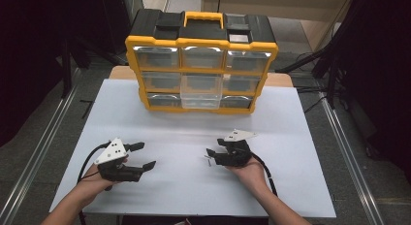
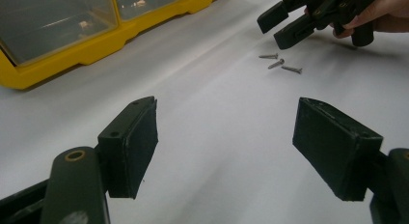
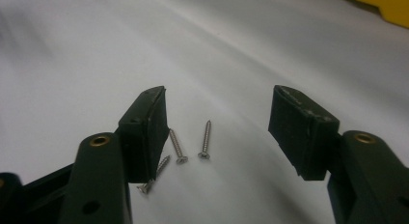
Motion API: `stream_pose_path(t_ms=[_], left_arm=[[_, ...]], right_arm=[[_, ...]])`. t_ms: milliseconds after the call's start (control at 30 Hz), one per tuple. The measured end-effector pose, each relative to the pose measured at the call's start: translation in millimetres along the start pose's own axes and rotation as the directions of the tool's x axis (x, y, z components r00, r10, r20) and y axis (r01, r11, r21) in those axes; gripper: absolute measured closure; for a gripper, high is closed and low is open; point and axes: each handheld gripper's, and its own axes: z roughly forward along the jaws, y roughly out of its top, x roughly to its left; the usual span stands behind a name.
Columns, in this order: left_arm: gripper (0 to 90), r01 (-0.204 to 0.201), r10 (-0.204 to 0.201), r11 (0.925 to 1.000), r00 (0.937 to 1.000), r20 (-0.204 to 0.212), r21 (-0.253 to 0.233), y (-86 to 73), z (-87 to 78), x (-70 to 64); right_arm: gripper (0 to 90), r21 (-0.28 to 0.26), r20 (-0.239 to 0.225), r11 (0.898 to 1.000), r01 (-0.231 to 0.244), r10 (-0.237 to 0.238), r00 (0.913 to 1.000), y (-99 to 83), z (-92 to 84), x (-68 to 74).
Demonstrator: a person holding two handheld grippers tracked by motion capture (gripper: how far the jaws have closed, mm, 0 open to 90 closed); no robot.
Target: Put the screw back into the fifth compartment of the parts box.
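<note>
Three small silver screws lie loose on the white table, a little right of its middle. My right gripper points left and hovers right over them. In the right gripper view its jaws stand open astride the screws, and the pads touch none of them. My left gripper rests at the front left, open and empty. From the left gripper view the screws lie just below the right gripper.
A yellow and black organizer with clear drawers stands upright at the back of the table. Its lower middle drawer is pulled out toward me. Dark floor and metal rails flank the table.
</note>
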Motion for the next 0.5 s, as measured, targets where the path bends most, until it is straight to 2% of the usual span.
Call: stream_pose_path(t_ms=[167, 200, 400, 500], left_arm=[[24.1, 0.001, -0.001, 1.0, 1.0, 0.006, 0.004, -0.2, 0.6, -0.1], [24.1, 0.001, -0.001, 1.0, 1.0, 0.006, 0.002, -0.2, 0.8, -0.3], [24.0, 0.002, -0.002, 1.0, 1.0, 0.006, 0.004, -0.2, 0.4, 0.2], [24.1, 0.003, -0.003, 1.0, 1.0, 0.007, -0.002, -0.2, 0.3, 0.4]], right_arm=[[49.4, 0.033, -0.017, 0.999, -0.026, 0.027, 0.9995, -0.9, 5.9, -0.7], [52.1, 0.045, -0.009, 0.999, -0.012, 0.012, 0.9999, -1.3, 8.0, 0.0], [62.2, 0.06, 0.03, 0.998, -0.009, 0.007, 0.9995, -0.7, 9.7, 2.2], [67.7, 0.066, 0.044, 0.998, 0.013, -0.016, 0.9989, -0.6, 10.6, 4.1]])
